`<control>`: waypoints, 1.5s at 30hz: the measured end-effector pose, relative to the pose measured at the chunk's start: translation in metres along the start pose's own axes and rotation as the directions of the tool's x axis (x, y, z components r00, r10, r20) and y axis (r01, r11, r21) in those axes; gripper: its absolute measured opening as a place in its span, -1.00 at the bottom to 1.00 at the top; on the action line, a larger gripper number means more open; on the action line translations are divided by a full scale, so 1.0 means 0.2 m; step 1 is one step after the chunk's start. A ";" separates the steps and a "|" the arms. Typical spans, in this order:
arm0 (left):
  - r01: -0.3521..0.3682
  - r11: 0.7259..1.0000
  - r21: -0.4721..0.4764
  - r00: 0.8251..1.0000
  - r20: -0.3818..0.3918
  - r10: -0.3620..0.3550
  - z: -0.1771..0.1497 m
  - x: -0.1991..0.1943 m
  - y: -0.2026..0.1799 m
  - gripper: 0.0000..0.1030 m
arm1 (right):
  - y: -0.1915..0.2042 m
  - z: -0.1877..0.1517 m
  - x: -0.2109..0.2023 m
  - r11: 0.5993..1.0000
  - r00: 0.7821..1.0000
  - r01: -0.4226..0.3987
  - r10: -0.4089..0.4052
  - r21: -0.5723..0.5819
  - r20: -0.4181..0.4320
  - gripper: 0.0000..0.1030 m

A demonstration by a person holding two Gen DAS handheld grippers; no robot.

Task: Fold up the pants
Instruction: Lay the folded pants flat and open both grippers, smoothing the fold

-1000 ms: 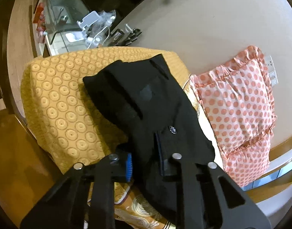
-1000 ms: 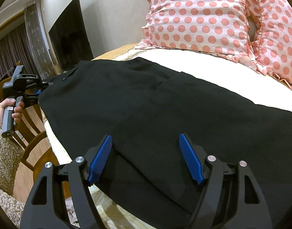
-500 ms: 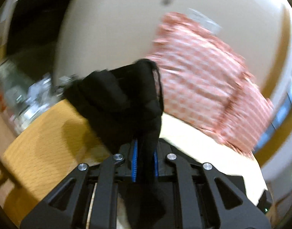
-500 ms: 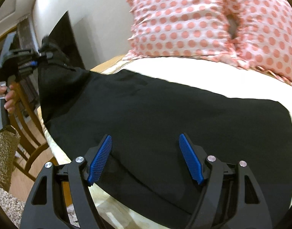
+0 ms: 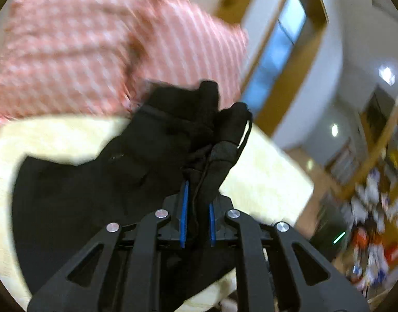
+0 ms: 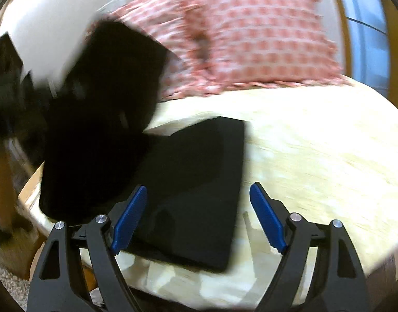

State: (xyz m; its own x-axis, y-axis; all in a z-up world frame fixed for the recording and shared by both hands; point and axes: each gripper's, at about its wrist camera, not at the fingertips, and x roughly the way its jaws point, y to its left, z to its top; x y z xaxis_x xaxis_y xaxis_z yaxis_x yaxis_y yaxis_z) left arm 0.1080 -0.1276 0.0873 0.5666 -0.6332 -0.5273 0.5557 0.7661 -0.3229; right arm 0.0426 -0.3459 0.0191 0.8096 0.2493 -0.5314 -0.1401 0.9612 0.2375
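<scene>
Black pants [image 6: 199, 182] lie on a cream bedspread [image 6: 315, 143], their lower part flat, ending in a straight edge at the right. One end of the pants [image 6: 113, 83] is lifted off the bed at the left. My left gripper [image 5: 197, 189] is shut on that bunched black cloth [image 5: 178, 140], which sticks up between the blue pads. My right gripper [image 6: 199, 197] hovers over the flat part near the bed's front edge; its jaws are opening, and no cloth is pinched between its blue pads [image 6: 130, 215].
Two pink dotted pillows [image 6: 250, 33] lean against the wall at the head of the bed. A wooden chair [image 6: 6, 171] stands blurred at the bed's left side. A window [image 5: 274, 52] and cluttered shelves [image 5: 375, 208] lie beyond the bed.
My left gripper has swung the held end of the pants up and across the bed, toward the pillows. The right gripper has shifted toward the pants' straight right edge and its jaws stand wider.
</scene>
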 end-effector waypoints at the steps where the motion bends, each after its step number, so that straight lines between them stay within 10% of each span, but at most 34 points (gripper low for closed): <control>1: 0.018 1.000 0.001 0.997 -0.072 -0.018 -0.06 0.11 -0.02 -0.78 | -0.06 -0.01 -0.02 0.999 1.000 0.023 -0.023 0.025 0.000 0.61; 22: -0.070 0.986 0.152 0.992 -0.094 0.085 -0.40 0.26 -0.20 -0.69 | -0.23 0.04 -0.16 0.990 0.990 0.106 -0.114 0.088 0.080 0.61; 30: 0.050 0.982 0.181 0.998 -0.052 -0.041 -0.41 0.05 -0.23 0.71 | -0.08 0.14 -0.29 0.993 0.966 0.116 -0.114 0.005 0.233 0.61; 36: -0.206 0.978 0.041 0.964 0.183 0.195 -0.33 -0.25 0.06 0.95 | 0.17 0.18 -0.23 0.987 0.964 -0.024 0.064 -0.156 0.258 0.61; 45: -0.402 0.915 -0.041 0.915 0.033 0.403 -0.41 -0.11 0.30 0.95 | 0.30 0.07 0.08 0.979 0.997 -0.071 0.077 -0.193 0.023 0.61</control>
State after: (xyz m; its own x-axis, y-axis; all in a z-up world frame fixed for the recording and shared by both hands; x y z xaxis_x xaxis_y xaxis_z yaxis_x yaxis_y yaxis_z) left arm 0.0789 -0.0590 0.0159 0.7620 -0.2741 -0.5868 0.2562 0.9597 -0.1156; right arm 0.0560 -0.2853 0.0370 0.8091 0.3195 -0.4932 -0.3045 0.9458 0.1132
